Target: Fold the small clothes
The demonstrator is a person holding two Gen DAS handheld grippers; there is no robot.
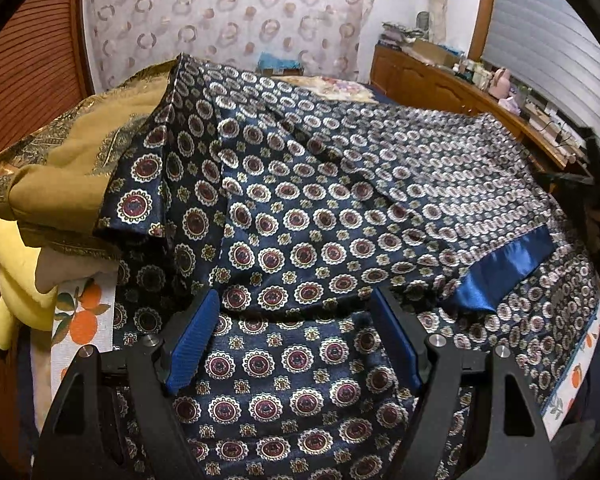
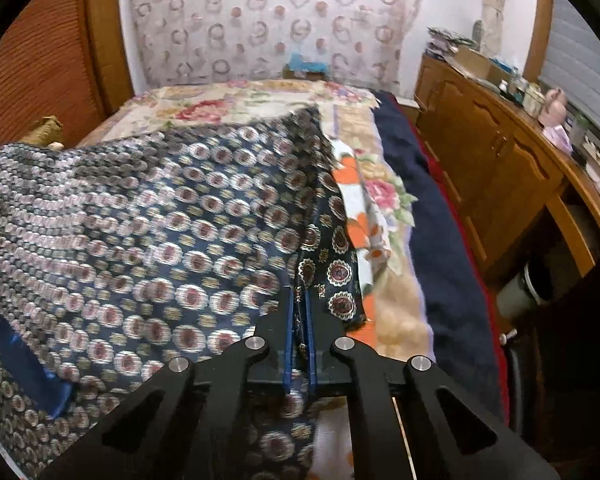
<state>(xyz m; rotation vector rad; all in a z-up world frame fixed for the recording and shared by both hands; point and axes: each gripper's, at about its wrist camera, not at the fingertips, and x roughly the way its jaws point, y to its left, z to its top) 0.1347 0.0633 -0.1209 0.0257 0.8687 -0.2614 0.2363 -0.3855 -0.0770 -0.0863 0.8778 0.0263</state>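
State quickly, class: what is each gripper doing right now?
Left gripper: open, over the navy patterned cloth, gripping nothing.
Right gripper: shut on an edge of that cloth.

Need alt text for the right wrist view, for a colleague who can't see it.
The right gripper is shut on the edge of a navy medallion-print cloth spread over a floral bedspread. A wooden dresser stands to the right, a patterned curtain behind.
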